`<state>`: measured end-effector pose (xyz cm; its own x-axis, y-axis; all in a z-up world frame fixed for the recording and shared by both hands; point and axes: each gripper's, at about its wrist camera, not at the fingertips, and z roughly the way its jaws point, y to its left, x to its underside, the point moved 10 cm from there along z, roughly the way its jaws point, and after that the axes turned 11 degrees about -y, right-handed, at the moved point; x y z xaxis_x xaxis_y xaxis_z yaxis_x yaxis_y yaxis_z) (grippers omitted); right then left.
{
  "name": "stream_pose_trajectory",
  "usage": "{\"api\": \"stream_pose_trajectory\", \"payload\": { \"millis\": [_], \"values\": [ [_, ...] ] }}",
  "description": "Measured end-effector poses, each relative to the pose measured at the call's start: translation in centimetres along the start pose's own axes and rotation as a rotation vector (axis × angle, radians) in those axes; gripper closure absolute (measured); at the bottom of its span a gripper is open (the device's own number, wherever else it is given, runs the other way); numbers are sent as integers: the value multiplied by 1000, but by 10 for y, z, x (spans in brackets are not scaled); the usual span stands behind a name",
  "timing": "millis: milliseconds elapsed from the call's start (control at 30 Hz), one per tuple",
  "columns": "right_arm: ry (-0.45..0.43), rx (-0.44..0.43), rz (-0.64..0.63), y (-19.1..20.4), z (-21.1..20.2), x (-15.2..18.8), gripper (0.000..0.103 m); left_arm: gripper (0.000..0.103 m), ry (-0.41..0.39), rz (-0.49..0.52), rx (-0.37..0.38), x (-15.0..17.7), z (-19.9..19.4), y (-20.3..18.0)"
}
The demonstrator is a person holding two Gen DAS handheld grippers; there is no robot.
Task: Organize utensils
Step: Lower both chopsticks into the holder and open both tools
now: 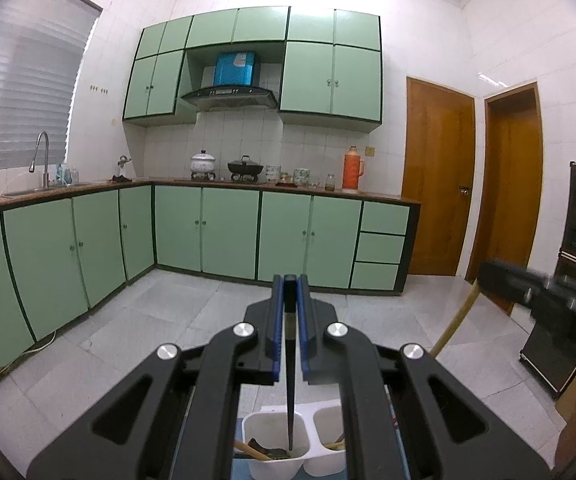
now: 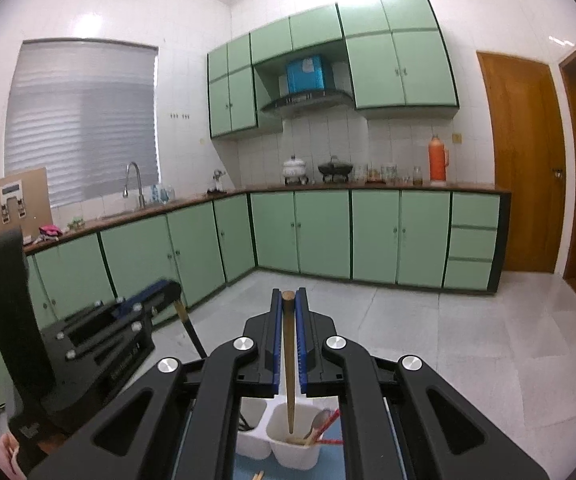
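Both grippers grip chopsticks over the holder: left gripper a black chopstick, right gripper a wooden chopstick. Some utensils already sit inside; these two remain.

My left gripper is clamped tight, pointing roughly level, slightly nose-down. My right gripper is the same: jaws pinched together, near level. The two sit side by side, close, each showing at the edge of the other's view.
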<state>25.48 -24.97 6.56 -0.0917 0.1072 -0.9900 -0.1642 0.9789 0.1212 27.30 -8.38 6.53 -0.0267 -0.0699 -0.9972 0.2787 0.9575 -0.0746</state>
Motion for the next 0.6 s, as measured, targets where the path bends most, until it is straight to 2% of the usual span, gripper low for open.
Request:
{"api": "stream_pose_trajectory", "payload": {
  "millis": [167, 367, 467, 500, 600],
  "values": [
    [84, 8, 20, -4, 18, 43, 97, 97, 49, 4, -2, 21, 10, 6],
    [160, -5, 19, -2, 23, 77, 96, 96, 143, -4, -9, 55, 17, 16],
    [158, -3, 28, -5, 19, 80, 95, 84, 160, 1, -12, 63, 12, 21],
    [154, -3, 31, -6, 18, 79, 92, 74, 158, 3, -13, 63, 11, 21],
    [126, 17, 33, -11, 9, 73, 84, 68, 138, 11, -9, 56, -1, 24]
  ]
}}
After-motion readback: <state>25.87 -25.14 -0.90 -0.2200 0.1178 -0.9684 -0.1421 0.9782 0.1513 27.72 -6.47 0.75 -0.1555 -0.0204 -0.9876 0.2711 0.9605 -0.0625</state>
